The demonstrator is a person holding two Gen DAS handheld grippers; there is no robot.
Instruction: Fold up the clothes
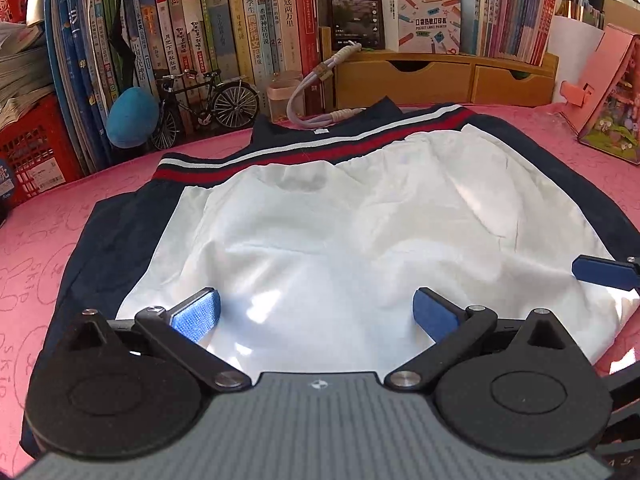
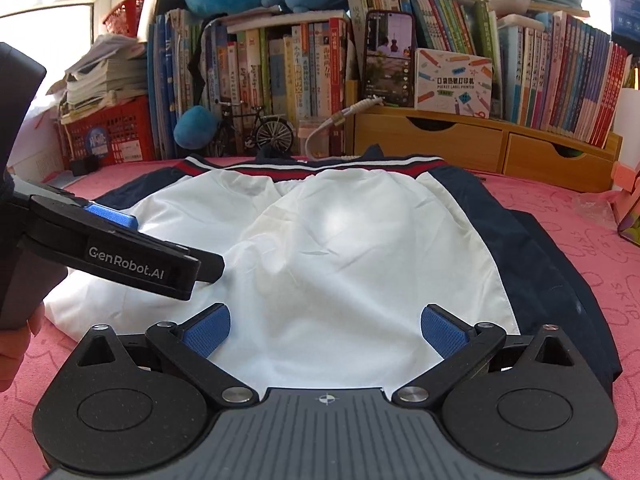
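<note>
Left wrist view: I have the jacket (image 1: 360, 220) spread flat mid-worktop (image 1: 48, 240), unfolded, every fold left. Left gripper (image 1: 316, 312) and right gripper (image 2: 325, 326) hover at its near hem, jaws wide, empty.

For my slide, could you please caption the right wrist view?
Open right gripper above white-and-navy garment on pink table.

"GenRobot.AI" printed on left gripper (image 2: 136, 262) side; "POCKET LABEL PRINTER" on white box (image 2: 454, 84) on shelf; "SKIP" scrawled over pink worktop (image 1: 24, 280) cover.
</note>
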